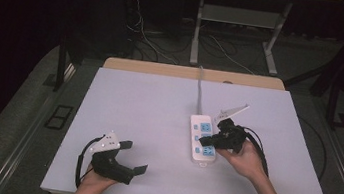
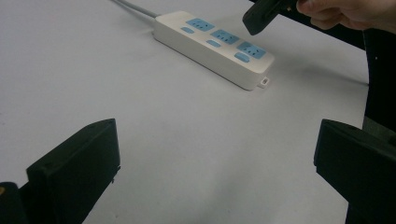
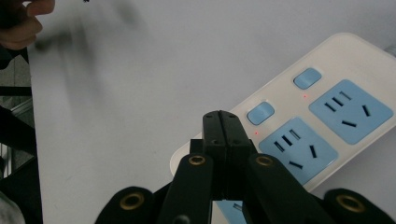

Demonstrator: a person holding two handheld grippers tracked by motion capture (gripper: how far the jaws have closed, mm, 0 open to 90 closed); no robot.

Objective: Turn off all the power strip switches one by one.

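From the high view, the right gripper (image 1: 206,141) is parked over the middle of the white power strip (image 1: 203,139), jaws pinched together with nothing between them. Looks to me like it's pressing switch buttons, using the closed tips as a poker. The left gripper (image 1: 132,158) sits on the table (image 1: 142,113) well apart from the strip, jaws spread and holding nothing.

Left gripper view: its two fingers (image 2: 74,168) stand wide apart at the frame edges, bare table between them. The strip (image 2: 215,46) lies well ahead, with the right gripper's closed tip (image 2: 256,19) hovering just over its far edge.

Right gripper view: the shut tips (image 3: 222,133) sit just short of the nearest blue button (image 3: 260,113), which has a small red light beside it; another blue button (image 3: 307,78) is further along. Can't tell if the tips touch the strip. Next move probably needs a small nudge forward and a straight push down on that button. No containers anywhere, and all the sockets look empty.
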